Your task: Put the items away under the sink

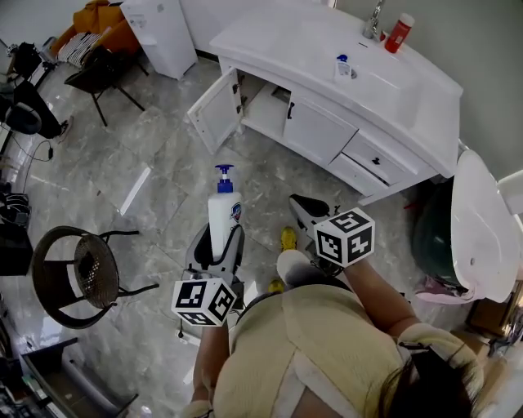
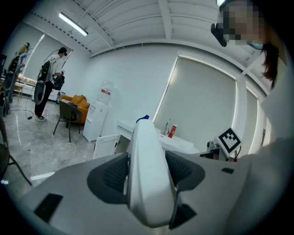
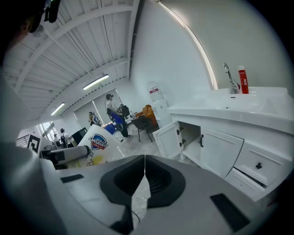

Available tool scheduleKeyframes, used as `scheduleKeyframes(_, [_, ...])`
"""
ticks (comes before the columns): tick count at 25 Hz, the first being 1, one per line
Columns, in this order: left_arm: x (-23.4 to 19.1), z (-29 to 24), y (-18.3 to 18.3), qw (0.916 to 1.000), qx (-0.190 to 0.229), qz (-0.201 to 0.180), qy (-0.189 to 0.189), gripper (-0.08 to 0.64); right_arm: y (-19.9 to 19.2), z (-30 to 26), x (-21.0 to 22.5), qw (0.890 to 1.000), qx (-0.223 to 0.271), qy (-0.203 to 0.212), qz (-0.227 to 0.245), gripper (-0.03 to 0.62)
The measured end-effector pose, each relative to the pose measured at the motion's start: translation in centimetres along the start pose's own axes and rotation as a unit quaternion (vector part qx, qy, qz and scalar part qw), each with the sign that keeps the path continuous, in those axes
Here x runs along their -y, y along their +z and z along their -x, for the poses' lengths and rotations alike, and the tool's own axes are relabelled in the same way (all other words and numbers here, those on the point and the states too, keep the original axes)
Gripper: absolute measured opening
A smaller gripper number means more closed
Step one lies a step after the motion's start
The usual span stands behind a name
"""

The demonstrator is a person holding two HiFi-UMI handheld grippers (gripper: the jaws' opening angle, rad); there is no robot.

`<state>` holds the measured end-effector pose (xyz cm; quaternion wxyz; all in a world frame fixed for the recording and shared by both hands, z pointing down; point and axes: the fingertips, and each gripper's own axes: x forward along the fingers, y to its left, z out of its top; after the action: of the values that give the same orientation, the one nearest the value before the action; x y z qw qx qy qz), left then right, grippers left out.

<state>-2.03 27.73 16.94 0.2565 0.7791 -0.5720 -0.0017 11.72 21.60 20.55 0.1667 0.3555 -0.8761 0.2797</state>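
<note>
A white pump bottle (image 1: 221,214) with a blue pump stands upright in my left gripper (image 1: 219,245), which is shut on its body. In the left gripper view the bottle (image 2: 148,183) fills the gap between the jaws of the left gripper (image 2: 147,170). To its right, my right gripper (image 1: 306,211) is shut with nothing in it; the right gripper view shows the right gripper (image 3: 144,176) with its pads meeting. Ahead stands the white sink cabinet (image 1: 327,122), its left door (image 1: 214,110) swung open on an empty compartment (image 3: 193,137).
On the counter stand a faucet (image 1: 374,20), a red bottle (image 1: 399,33) and a small blue-capped bottle (image 1: 343,67). A round black chair (image 1: 78,273) is at the left, a water dispenser (image 1: 159,33) at the back, and a white toilet (image 1: 478,220) at the right. People stand far off.
</note>
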Motion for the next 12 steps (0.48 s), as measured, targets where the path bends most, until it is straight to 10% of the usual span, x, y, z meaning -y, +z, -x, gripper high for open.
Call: scheduleKeyframes(12, [-0.6, -8.5, 3.1, 0.9998, -0.003, 0.006, 0.021, 0.284, 5.7, -4.8, 6.4, 1.000, -0.015, 0.022, 0.011, 0.026])
